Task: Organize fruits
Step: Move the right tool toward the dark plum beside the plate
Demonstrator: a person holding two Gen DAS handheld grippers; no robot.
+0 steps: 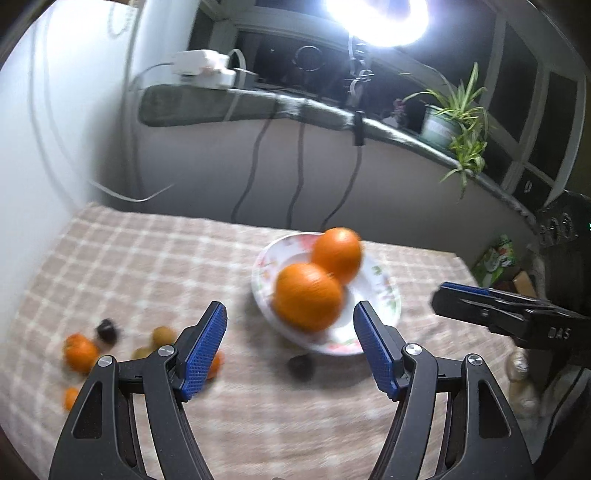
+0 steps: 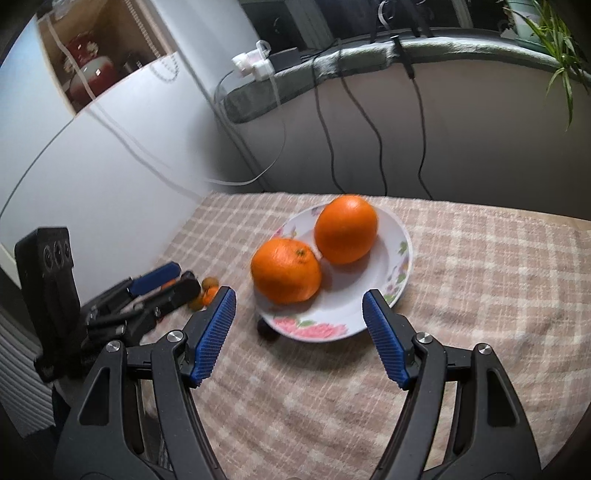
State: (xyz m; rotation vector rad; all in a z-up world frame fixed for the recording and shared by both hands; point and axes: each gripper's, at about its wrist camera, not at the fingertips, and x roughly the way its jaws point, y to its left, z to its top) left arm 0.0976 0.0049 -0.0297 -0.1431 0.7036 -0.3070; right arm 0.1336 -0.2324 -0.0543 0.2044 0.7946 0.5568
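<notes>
Oranges, one [image 2: 286, 271] beside another [image 2: 346, 229], already sat on the flowered plate [image 2: 400, 236]. Small fruits [image 1: 79, 350] and a dark one [image 1: 301, 365] remained on the checked cloth [image 1: 147, 258]. Both the left gripper [image 1: 290, 349] and the right gripper [image 2: 299, 336] hung spread and empty.

Small fruits [image 1: 110, 350]: your left wrist view smears them with motion blur, so you cannot tell their kinds.
Dark fruit [image 2: 266, 328]: the plate [image 2: 399, 236] rim hides most of it from your right wrist view.
Left gripper [image 2: 162, 286]: seen from the right, its fingers cover part of the small fruits behind.
Potted plant [image 2: 554, 33]: cut off by the right view's edge.
</notes>
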